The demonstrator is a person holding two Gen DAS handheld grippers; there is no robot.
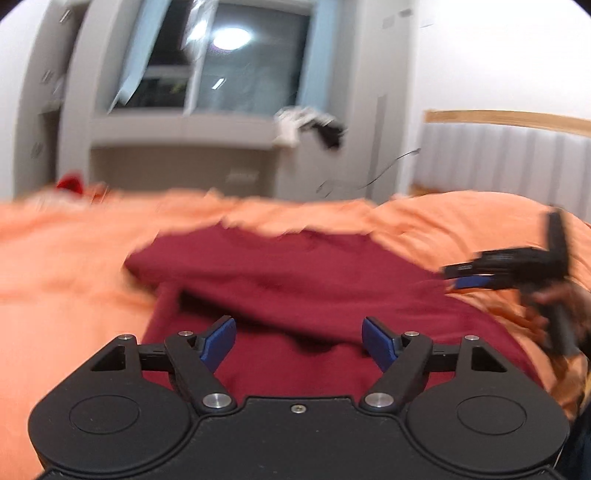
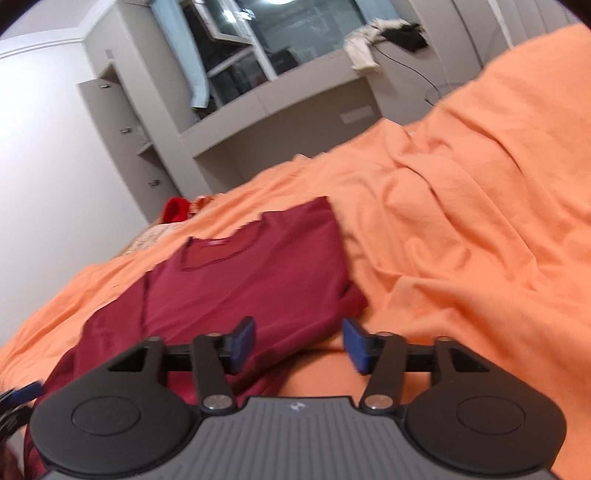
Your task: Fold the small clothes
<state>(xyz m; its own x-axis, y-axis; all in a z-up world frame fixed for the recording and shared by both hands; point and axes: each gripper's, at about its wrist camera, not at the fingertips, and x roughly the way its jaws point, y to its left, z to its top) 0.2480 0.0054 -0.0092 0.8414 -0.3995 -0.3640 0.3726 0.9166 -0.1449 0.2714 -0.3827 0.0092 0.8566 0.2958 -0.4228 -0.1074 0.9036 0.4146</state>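
**Operator:** Shirt point(image 2: 236, 280) is what I am looking at, a dark red one, and it is lying on the orange bedsheet point(image 2: 461, 206). In the right wrist view it is showing its neckline toward the far side, and one side is folded over the body.

**Colleague:** How are the fingers standing?

**Operator:** I am holding the left gripper point(image 1: 299, 341) with its blue pads point(image 1: 221, 338) spread wide. Nothing is sitting between them, and the red cloth is lying under and ahead of them. I am keeping the right gripper point(image 2: 299, 343) spread too. Its left pad point(image 2: 242, 341) is hanging over the near edge of the shirt, and the other pad is over bare sheet. I cannot tell if either pad is touching the cloth.

**Colleague:** Are you seeing one gripper from the other camera?

**Operator:** Yes. In the left wrist view the right gripper is showing at the right edge, blurred, above the shirt's edge, with a hand point(image 1: 565, 299) behind it.

**Colleague:** And around the bed?

**Operator:** A dark window point(image 2: 295, 33) is standing behind, above a grey ledge point(image 2: 280, 96) where white and black clothes point(image 2: 384, 33) are lying. A bright red item point(image 2: 177, 208) is sitting at the far edge of the bed. A padded headboard point(image 1: 509, 155) is showing in the left wrist view.
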